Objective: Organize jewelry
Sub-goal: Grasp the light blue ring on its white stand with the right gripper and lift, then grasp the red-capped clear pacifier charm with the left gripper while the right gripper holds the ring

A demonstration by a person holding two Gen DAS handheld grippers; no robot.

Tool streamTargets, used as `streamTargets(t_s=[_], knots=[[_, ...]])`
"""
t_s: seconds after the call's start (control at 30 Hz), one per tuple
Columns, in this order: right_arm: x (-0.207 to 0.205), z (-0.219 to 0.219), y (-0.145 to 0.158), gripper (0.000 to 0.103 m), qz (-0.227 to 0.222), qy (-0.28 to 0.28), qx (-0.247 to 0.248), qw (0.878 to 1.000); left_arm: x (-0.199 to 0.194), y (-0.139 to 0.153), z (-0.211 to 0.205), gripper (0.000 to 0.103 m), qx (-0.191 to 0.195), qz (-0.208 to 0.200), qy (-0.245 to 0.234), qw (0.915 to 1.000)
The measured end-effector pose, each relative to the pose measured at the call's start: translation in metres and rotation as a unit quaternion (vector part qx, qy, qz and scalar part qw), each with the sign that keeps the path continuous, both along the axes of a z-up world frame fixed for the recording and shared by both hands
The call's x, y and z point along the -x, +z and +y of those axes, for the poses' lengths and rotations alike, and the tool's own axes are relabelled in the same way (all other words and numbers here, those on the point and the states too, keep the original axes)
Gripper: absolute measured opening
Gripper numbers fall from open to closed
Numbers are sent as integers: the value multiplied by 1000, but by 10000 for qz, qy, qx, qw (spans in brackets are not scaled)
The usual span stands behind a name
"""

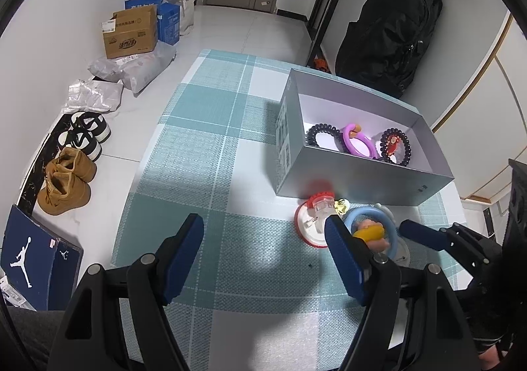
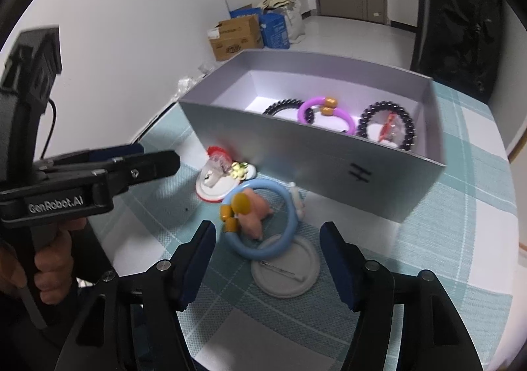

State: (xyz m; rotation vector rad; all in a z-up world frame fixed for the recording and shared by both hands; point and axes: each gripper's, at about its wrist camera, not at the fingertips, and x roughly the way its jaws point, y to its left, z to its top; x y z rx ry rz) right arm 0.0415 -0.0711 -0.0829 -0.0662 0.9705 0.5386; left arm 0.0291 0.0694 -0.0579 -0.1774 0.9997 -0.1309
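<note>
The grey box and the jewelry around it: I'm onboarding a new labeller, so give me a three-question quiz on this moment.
1. True or false: the purple bracelet lies inside the grey box.
2. Which item lies between the right gripper fingers' tips? A) blue bracelet B) black beaded bracelet C) red-rimmed badge
3. Fill in: the blue bracelet rests partly on a white round ____.

Key: 1 true; 2 A; 3 badge (pin side up). Neither the right gripper nor the left gripper grips anything.
</note>
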Motion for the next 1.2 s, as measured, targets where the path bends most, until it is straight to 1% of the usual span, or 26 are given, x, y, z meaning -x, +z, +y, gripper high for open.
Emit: streamTargets(t_s=[0.23,0.3,0.43,0.5,0.73,0.87,0.97,1.07,1.2], knots=[[3,19,-3,64,-280,207,426,9985,-2,-2,1,72,19,40,26,10000],[4,24,-4,53,-420,285,657,9965,-3,-2,1,72,20,54,16,10000],[5,27,-3,52,-502,366,761,9952,-4,-2,1,72,25,80,10,10000],[5,25,-2,52,-480,358,716,9956,-4,-2,1,72,41,98,18,9999],[12,4,14,52,-442,184,189,9987,-4,-1,-2,72,171,76,-81,9998],[12,-11,24,52,-437,43,-115,9990,-7,-4,-8,72,350,176,-172,9991],[15,-19,29,52,-464,-33,-232,9987,-10,-4,-13,72,462,204,-277,9983],[16,-29,35,52,-498,-133,-352,9981,-13,-3,-21,72,458,180,-400,9980],[17,-37,43,52,-540,-227,-486,9971,-14,-4,-29,71,332,113,-518,9980]])
